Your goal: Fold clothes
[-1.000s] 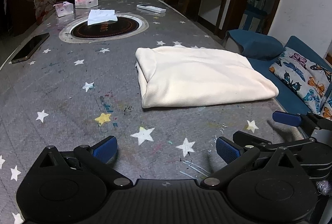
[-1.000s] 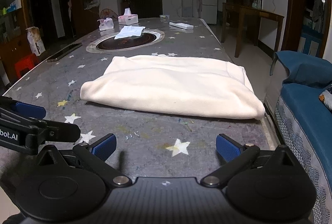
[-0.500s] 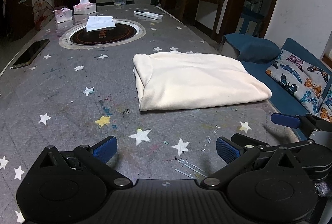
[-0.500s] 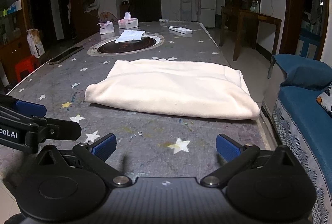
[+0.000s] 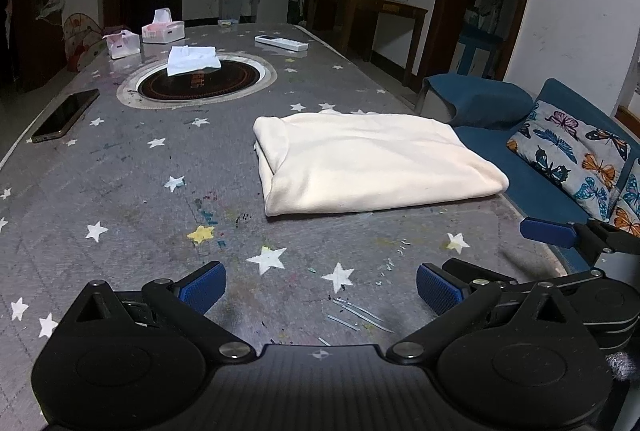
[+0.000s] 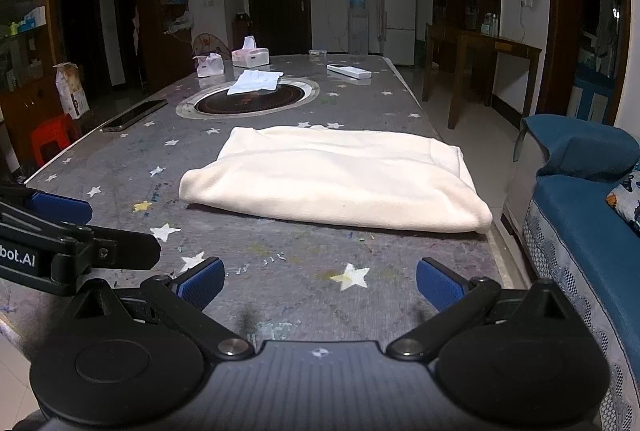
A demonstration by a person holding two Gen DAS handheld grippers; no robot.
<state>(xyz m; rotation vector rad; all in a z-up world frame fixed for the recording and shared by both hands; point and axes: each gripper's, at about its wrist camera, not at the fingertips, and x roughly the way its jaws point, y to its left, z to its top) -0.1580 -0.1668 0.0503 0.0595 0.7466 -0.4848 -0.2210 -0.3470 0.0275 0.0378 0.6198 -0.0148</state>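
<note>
Two tissue boxes [image 5: 163, 30], phone [image 5: 66, 115] sit beyond folded garment [image 5: 372, 161].

Dim indoor light, sharp focus, heavy fisheye bending and dark corners.

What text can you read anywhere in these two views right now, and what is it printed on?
"bot.AI": white letters, cut off at the frame edge, on the left gripper body as seen from the right wrist view.
Induction cooktop: reddish markings, too blurred to read.
Carton by the shelves: print too small to read.
Tissue boxes, remote: nothing legible.
</note>
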